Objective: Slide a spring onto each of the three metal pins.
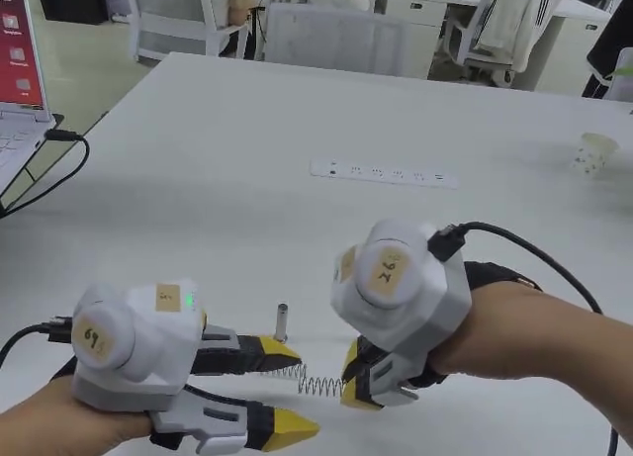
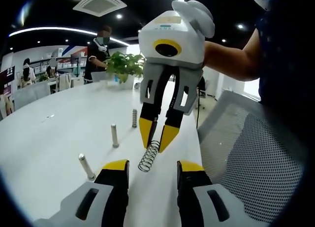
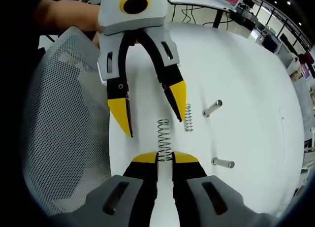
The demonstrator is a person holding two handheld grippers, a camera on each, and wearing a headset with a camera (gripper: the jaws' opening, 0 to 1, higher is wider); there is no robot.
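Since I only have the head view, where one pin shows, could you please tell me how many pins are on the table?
Observer: Three, standing in a row in the left gripper view: the near pin, the middle pin and the far pin.
Operator: Thank you. Does any of them carry a spring?
Observer: The far pin seems to wear a fitted spring; the other two look bare.
Operator: Is the right gripper shut on the held spring?
Observer: Yes: in the right gripper view it is shut on one end of that spring.
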